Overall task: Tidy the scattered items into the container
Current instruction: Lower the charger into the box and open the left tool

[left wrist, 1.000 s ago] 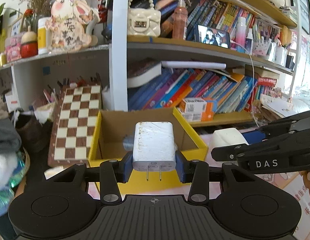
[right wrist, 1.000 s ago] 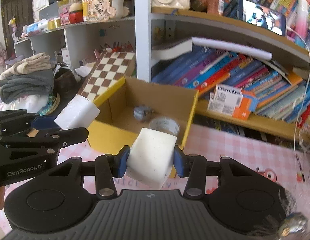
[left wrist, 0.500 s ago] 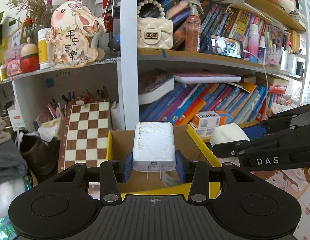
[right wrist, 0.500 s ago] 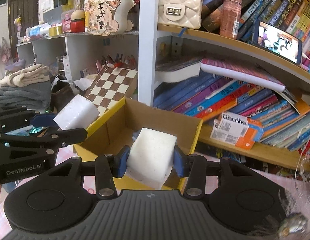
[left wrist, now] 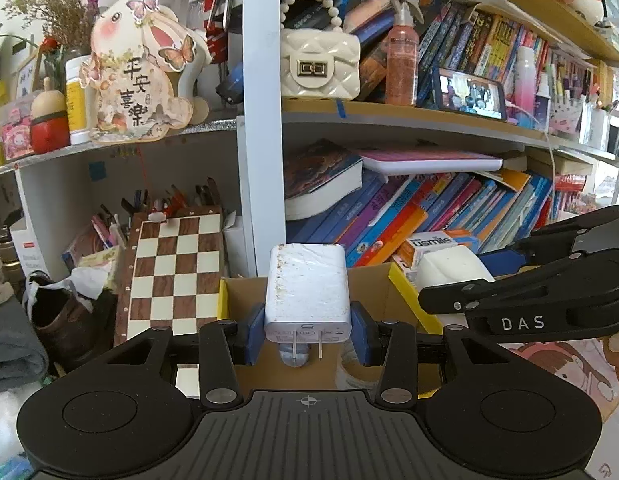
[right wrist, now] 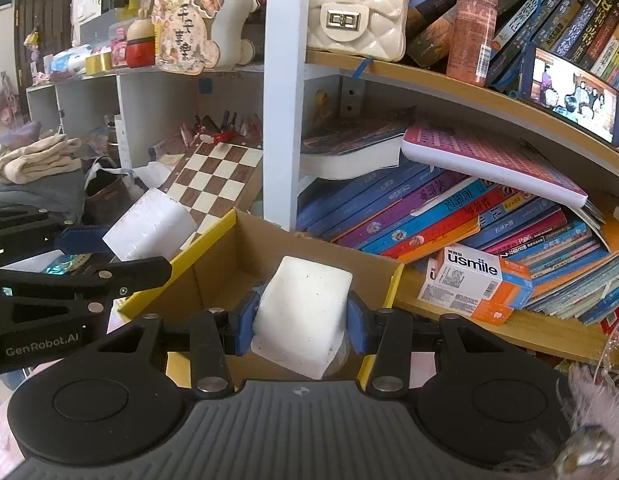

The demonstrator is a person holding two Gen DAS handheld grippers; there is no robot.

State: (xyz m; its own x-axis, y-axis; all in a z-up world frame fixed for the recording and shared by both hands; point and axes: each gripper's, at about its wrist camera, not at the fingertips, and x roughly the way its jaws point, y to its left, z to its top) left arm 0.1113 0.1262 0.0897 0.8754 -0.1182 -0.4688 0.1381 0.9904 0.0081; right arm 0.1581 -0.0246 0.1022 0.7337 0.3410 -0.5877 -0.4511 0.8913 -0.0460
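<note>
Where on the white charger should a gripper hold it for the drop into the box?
As the left gripper holds it now: blue pads on the two narrow side faces of the white charger, near the pronged end, approached from the prong side. Those faces are flat and parallel; the prongs stay clear, above the cardboard box.

My right hand-held gripper [left wrist: 449, 276], at three o'clock from my left, bears "DAS" on its side. My left hand-held gripper [right wrist: 121, 240], at nine o'clock from my right, reads "GenRobot.AI". The orange-and-white box [right wrist: 475, 284] on the lower shelf says "usmile". The rabbit plaque [left wrist: 137, 76], at eleven o'clock, carries "平安喜樂".
</note>
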